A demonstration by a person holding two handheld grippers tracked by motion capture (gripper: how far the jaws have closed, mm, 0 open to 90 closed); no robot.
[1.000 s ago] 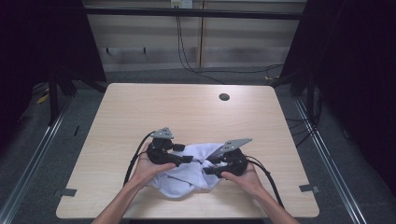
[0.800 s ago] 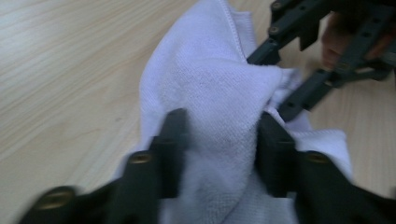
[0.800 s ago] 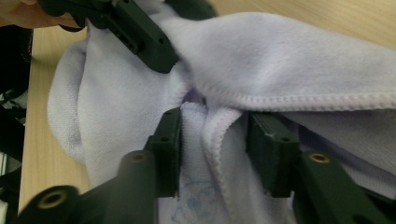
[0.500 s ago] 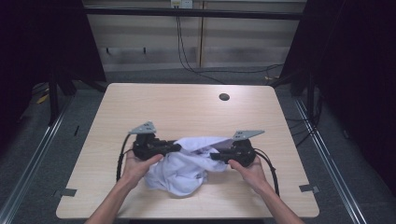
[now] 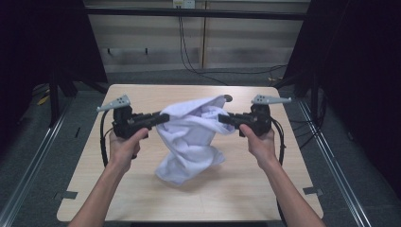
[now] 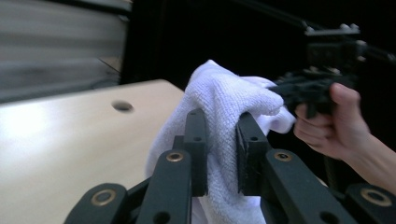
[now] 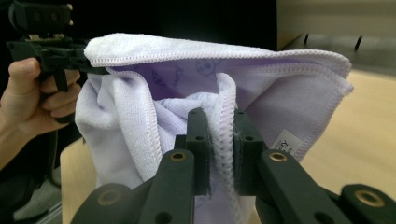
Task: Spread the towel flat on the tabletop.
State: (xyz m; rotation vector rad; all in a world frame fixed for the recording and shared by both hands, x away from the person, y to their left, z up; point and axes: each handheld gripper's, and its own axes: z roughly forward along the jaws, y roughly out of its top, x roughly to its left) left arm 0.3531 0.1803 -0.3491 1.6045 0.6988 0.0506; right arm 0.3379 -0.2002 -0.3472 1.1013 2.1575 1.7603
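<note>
Item: white terry-cloth towel (image 5: pixel 191 137), clamped at two edges and held above a pale wooden desk (image 5: pixel 142 189).

Left gripper (image 6: pixel 222 154): jaws, having just been closing, are pressed on a thick fold of the towel. Right gripper (image 7: pixel 219 149): jaws likewise just closed, pinching a stitched hem. In the high view the left gripper (image 5: pixel 163 118) and right gripper (image 5: pixel 222 118) face each other, level, with the towel strung between them; its upper edge spans the gap and the rest hangs twisted, lower end near or at the desk top. Small dark round hole (image 5: pixel 228 98) near the desk's far edge. Surroundings: grey floor, black frame posts, pale back panel with hanging cables (image 5: pixel 189 52).
</note>
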